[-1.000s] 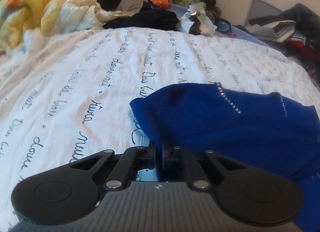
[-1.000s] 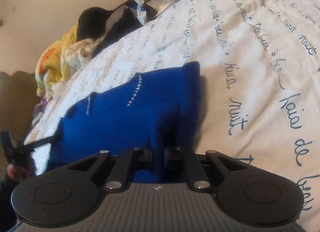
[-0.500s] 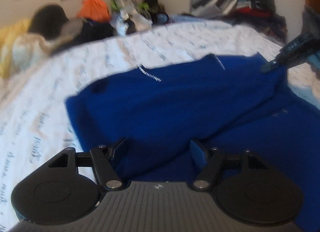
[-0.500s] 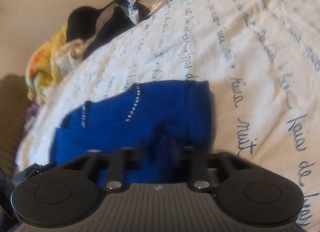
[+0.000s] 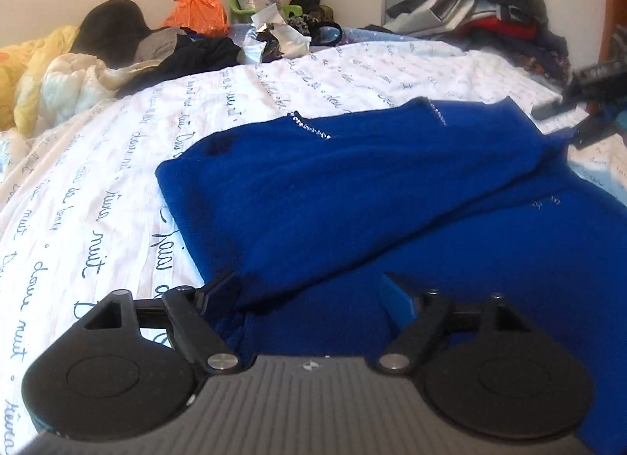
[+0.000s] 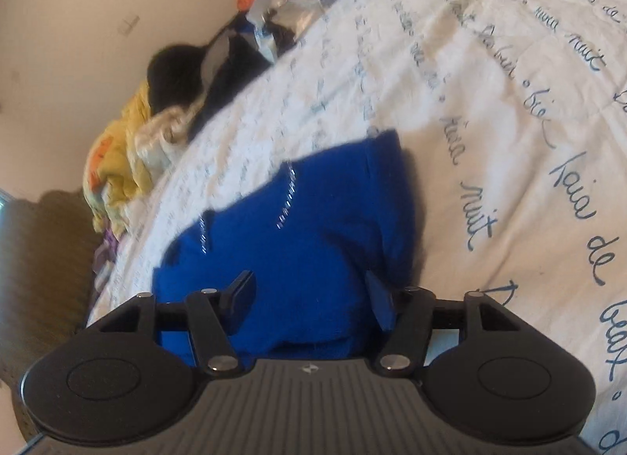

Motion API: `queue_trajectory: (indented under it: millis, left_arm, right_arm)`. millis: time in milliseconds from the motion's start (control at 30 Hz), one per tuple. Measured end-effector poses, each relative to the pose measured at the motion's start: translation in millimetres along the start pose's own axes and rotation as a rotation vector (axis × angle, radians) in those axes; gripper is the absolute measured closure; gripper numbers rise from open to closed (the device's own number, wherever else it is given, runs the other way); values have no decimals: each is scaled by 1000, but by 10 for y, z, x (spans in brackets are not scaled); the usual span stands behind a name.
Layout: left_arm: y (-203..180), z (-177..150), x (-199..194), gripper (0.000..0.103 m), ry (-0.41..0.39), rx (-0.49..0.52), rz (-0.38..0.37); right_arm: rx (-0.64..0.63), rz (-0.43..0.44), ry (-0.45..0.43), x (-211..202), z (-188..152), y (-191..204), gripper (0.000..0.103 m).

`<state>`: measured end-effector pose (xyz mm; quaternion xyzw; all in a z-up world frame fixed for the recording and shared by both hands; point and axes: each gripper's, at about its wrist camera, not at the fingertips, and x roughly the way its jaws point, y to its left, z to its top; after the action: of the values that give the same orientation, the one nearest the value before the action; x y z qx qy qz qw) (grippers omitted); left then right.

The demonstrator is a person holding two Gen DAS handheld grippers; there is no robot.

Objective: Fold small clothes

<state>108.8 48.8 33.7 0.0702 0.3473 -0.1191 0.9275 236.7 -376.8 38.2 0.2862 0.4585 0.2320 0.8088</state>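
One blue garment is spread on the bed, whose white cover is printed with dark handwriting. In the left wrist view the left gripper is seen at the near edge of the garment, with its jaws set wide apart; they have just been opening, and the folded blue cloth lies between and below them without being pressed by either pad. A folded upper layer of the garment is laid diagonally over a lower layer, and short lines of small shiny studs are seen along its far edge.

In the right wrist view the right gripper is held over the other end of the same garment. Its jaws have just been opening as well and are parted, with blue cloth between them but not clamped. The right gripper is also seen, blurred, at the far right edge of the garment in the left wrist view. A heap of clothes and bedding is piled along the far side of the bed.
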Motion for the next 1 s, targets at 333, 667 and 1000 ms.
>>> queue_trajectory:
  millis: [333, 667, 1000]
  left_arm:
    - [24, 151, -287, 20, -106, 24, -65]
    - [242, 581, 226, 17, -70, -159, -32]
    - [275, 340, 257, 11, -50, -143, 35]
  right_arm:
    - [-150, -125, 9, -4, -70, 69, 92]
    - [-171, -270, -118, 363, 433, 93, 69]
    - [-142, -257, -181, 174, 341, -48, 92]
